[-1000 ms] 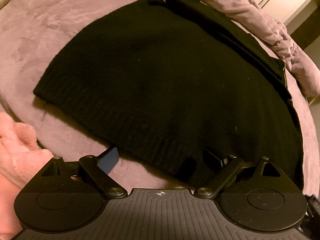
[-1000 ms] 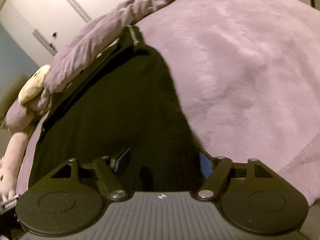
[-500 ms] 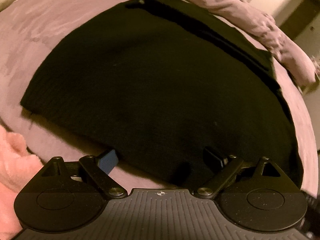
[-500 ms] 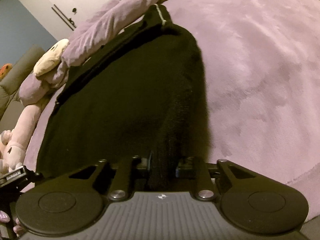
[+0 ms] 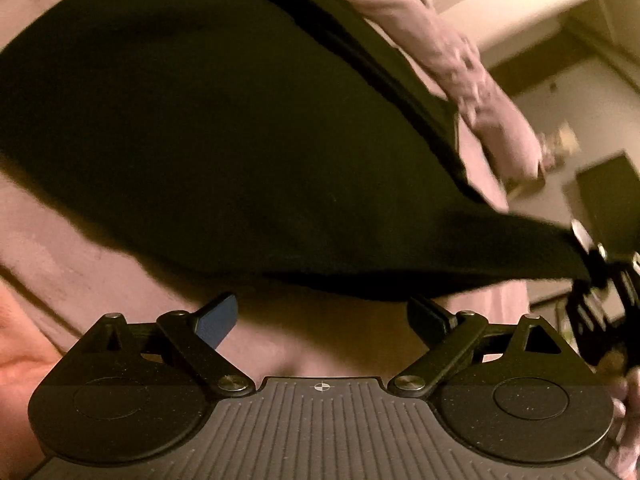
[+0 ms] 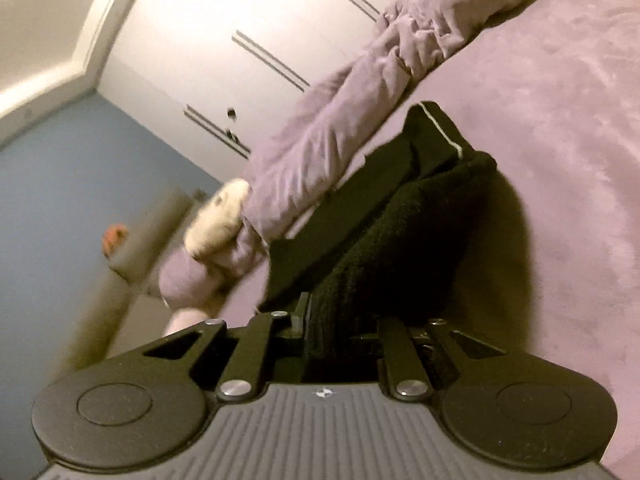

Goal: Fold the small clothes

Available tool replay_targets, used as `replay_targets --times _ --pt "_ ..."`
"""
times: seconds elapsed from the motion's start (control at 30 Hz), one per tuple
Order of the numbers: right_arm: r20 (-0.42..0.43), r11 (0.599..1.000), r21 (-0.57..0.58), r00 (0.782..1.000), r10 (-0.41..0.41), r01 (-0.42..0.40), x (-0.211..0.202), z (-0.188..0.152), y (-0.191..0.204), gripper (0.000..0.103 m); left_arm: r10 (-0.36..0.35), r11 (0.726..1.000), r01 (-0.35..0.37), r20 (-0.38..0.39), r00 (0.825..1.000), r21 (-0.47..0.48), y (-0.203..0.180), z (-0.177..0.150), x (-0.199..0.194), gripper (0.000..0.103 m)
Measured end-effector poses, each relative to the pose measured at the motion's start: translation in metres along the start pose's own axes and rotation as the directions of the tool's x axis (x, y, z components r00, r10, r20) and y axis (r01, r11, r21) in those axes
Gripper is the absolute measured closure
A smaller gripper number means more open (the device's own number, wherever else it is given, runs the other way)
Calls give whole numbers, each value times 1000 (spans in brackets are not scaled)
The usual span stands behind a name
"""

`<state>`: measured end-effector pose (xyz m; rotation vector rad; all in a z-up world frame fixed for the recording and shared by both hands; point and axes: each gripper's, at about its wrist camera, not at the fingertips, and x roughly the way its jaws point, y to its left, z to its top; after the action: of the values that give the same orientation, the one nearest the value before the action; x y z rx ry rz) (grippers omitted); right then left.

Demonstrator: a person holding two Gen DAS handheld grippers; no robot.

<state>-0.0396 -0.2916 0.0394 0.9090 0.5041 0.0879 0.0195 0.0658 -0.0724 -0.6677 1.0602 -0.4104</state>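
On the purple bed [image 6: 560, 120], right gripper [image 6: 340, 332] jaws pinching black sweater [image 6: 400, 232] corner

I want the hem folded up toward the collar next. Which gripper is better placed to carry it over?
The right gripper: its jaws have just closed on the black sweater, whose corner hangs lifted off the purple blanket. The left gripper is open, the hem just beyond its fingers.

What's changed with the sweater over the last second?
The right tongs have just closed on the black sweater's near corner and lifted it off the purple blanket. The left tongs remain open, holding nothing; the sweater's far end still lies flat.
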Motion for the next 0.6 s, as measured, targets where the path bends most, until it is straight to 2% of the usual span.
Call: replay_targets --times 0.1,0.3,0.5,0.6 --pt "19 1000 21 1000 12 -12 -1 8 2 90 -45 994 51 63 997 -96 12 7 -2 7" --pt "48 997 60 998 41 -44 -7 15 0 91 -17 971 48 134 991 -232 35 21 4 7" --pt "71 996 83 997 37 -43 -11 22 -3 91 34 960 29 217 976 -280 33 34 2 7" --pt "79 997 75 997 14 -20 -14 23 -8 91 87 967 -29 222 971 -254 36 43 -12 7"
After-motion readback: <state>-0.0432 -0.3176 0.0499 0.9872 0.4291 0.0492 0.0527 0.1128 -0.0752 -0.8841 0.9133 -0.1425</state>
